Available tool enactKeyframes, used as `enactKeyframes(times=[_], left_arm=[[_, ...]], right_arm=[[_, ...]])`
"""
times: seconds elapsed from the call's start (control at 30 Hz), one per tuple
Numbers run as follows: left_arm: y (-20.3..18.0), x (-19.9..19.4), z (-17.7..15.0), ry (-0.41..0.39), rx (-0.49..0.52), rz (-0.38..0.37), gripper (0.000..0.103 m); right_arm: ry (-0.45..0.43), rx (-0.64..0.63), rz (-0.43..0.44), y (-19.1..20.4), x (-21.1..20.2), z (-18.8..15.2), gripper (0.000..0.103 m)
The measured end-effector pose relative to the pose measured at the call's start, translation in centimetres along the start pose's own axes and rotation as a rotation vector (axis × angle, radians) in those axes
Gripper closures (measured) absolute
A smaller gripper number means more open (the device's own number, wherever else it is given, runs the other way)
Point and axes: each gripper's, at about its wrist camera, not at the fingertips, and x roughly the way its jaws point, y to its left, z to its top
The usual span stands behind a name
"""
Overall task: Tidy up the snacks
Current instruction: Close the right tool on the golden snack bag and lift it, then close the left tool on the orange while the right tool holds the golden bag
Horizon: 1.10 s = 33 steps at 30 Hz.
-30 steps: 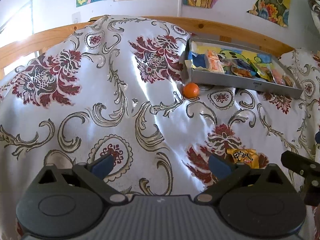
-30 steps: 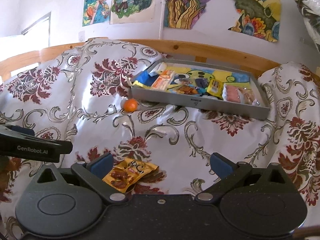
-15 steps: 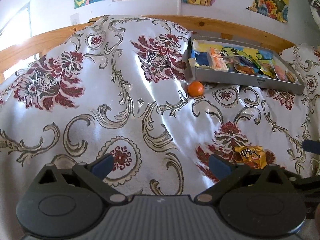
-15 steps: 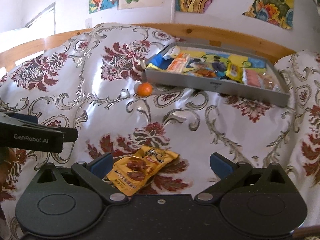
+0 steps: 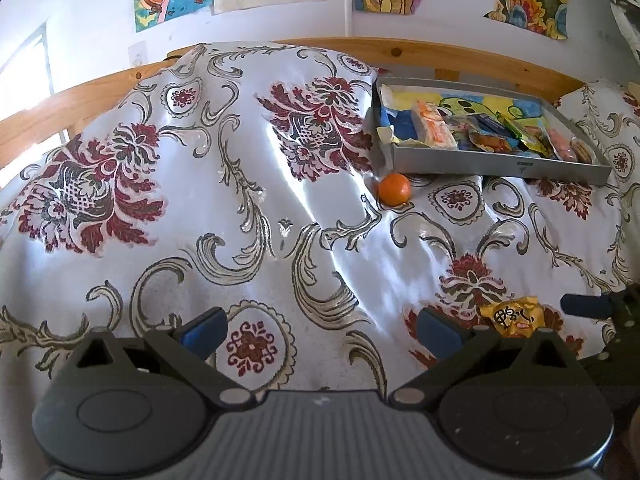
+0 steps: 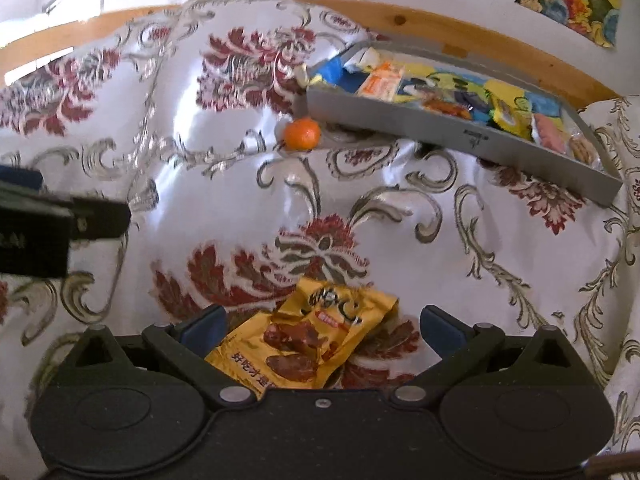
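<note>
A golden snack packet point(image 6: 308, 340) lies flat on the patterned cloth, between the spread fingers of my right gripper point(image 6: 323, 330), which is open around it. The same packet point(image 5: 514, 316) shows low right in the left wrist view, beside a blue fingertip of the right gripper point(image 5: 588, 306). My left gripper point(image 5: 320, 330) is open over bare cloth with nothing between its fingers. A grey tray point(image 5: 500, 162) point(image 6: 460, 132) at the back right holds several wrapped snacks. An orange fruit point(image 5: 395, 189) point(image 6: 302, 133) rests just in front of the tray's left corner.
White cloth with red floral print point(image 5: 240, 200) covers the whole surface in folds. A wooden rail point(image 5: 440, 56) runs behind it under a wall with colourful drawings. The left gripper's black body point(image 6: 48, 232) juts in at the left of the right wrist view.
My right gripper has moved forward and down, so the golden packet now sits between its open fingers. The left gripper has drifted slightly; both stay open.
</note>
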Motion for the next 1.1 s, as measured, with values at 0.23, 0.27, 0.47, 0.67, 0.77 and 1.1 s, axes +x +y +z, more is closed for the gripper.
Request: enactKeyframes(times=[0.23,0.27,0.47,0.67,0.77,1.1], left_arm=[[0.0,0.5,0.1,0.007,0.001,0.002,0.000],[0.0,0.6,0.2,0.006,-0.001,0.000,0.000],[-0.7,1.3,0.9,-0.001,0.007,-0.022,0.000],[-2.1,2.8,2.1,0.001,0.047,-0.072,0.000],[-2.7,3.8,2.9,-0.010,0.060,-0.083,0.000],[-3.7,8.2,6.1,-0.036,0.086,-0.092,0.000]], right_arm=[[-0.003,0.020,0.027,-0.3,0.3,-0.5,0.024],[-0.005,0.026,0.031,-0.4,0.3,-0.5,0.029],[-0.015,0.048,0.037,-1.4,0.5,-0.5,0.047],[-0.042,0.045,0.046,-2.8,1.2,0.0,0.054],[-0.063,0.035,0.048,-3.5,1.7,0.4,0.055],[-0.176,-0.023,0.032,-4.9,3.5,1.6,0.063]])
